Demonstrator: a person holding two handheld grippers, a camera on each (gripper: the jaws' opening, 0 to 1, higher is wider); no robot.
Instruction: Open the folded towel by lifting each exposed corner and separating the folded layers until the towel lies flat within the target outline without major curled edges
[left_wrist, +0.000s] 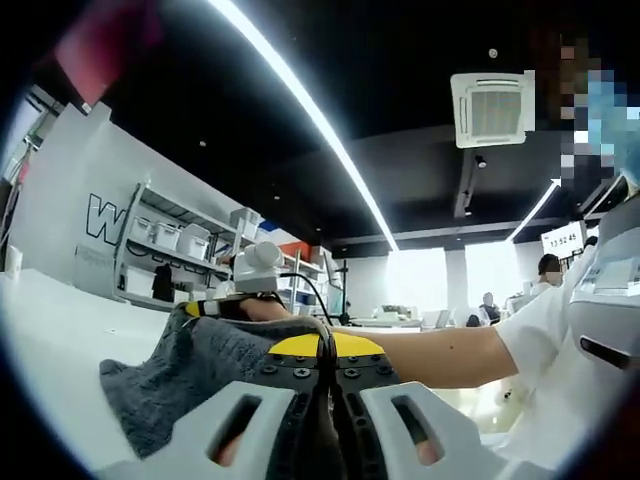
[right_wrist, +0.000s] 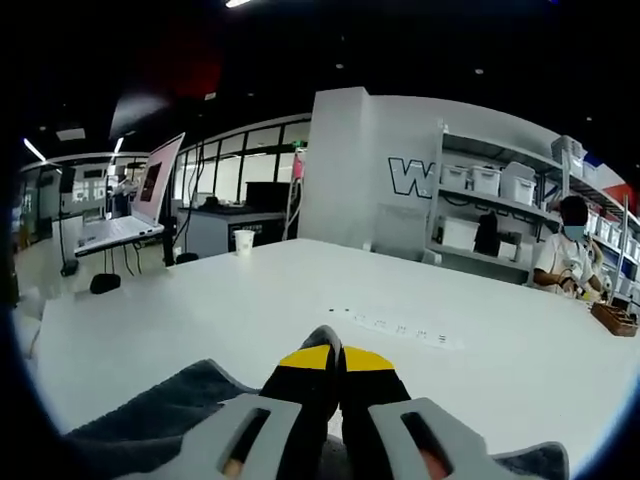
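Towel (left_wrist: 180, 375): grey, nubbly knit, bunched and lifted off the white table (left_wrist: 50, 340), pinched in the closed left gripper (left_wrist: 327, 375). Right gripper (right_wrist: 335, 365) closed over towel on the table, grip uncertain. Yellow-black jaw tips. Wall lettering begins "W".

Dark grey towel (left_wrist: 175, 385), bunched, lifted off white table; edge draped (right_wrist: 150, 415)

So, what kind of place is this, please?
Probably a lab or workshop in an open office: storage shelves with bins, a large white table, a laptop, and a ceiling air-conditioning unit.
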